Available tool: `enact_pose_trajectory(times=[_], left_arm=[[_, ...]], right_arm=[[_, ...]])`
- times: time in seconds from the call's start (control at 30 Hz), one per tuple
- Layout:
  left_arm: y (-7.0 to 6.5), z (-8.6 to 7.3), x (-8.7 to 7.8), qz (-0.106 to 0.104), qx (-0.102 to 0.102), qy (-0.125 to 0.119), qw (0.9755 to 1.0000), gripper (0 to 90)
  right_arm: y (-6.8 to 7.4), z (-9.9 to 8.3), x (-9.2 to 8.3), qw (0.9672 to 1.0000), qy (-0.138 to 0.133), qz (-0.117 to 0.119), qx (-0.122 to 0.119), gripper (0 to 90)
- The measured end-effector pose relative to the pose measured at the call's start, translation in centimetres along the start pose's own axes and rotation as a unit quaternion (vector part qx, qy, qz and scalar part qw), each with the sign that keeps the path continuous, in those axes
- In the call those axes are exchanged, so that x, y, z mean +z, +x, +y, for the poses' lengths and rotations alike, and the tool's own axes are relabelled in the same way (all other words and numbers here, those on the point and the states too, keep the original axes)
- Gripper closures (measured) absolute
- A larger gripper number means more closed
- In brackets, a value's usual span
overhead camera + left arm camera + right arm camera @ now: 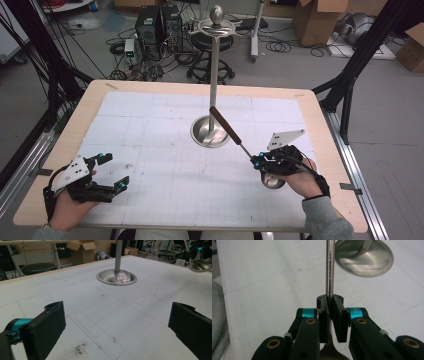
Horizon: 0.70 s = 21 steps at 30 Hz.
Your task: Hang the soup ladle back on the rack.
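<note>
A ladle (226, 126) with a brown wooden handle and a thin steel shaft (330, 270) slants up over the table toward the stand. Its steel bowl (272, 181) hangs low by the person's right hand. My right gripper (256, 161) is shut on the shaft just above the bowl, and in the right gripper view (329, 302) both pads press on the shaft. A steel stand (214, 75) with a round dished base (207, 136) and a hooked top rises mid-table. My left gripper (115, 171) rests at the table's near left, open, with nothing between its jaws (115, 325).
A white gridded mat (165, 165) covers the wooden table (330, 150). The stand's base (116, 277) lies ahead of the left gripper, with the ladle bowl (200, 265) at the far right. Beyond the table are a stool (212, 47), cables and cardboard boxes (317, 17).
</note>
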<state>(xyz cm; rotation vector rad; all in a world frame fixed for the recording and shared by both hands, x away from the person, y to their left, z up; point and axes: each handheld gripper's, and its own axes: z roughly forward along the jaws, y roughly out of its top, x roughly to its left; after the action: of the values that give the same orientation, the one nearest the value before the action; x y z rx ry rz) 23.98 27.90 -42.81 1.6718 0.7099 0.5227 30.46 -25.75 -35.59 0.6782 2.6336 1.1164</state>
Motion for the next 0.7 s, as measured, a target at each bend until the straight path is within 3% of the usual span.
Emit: enact_pose_trajectory(times=[0.33, 0.7], left_arm=[[0.0, -0.01, 0.01, 0.0, -0.001, 0.0, 1.0, 1.7], [-0.01, -0.01, 0.01, -0.001, -0.001, 0.0, 1.0, 1.7]], right_arm=[[-0.24, -0.12, -0.5, 0.9995, -0.027, -0.01, 0.014, 84.8], [-0.17, -0.05, -0.98, 0.9977, -0.063, -0.023, 0.008, 84.9]])
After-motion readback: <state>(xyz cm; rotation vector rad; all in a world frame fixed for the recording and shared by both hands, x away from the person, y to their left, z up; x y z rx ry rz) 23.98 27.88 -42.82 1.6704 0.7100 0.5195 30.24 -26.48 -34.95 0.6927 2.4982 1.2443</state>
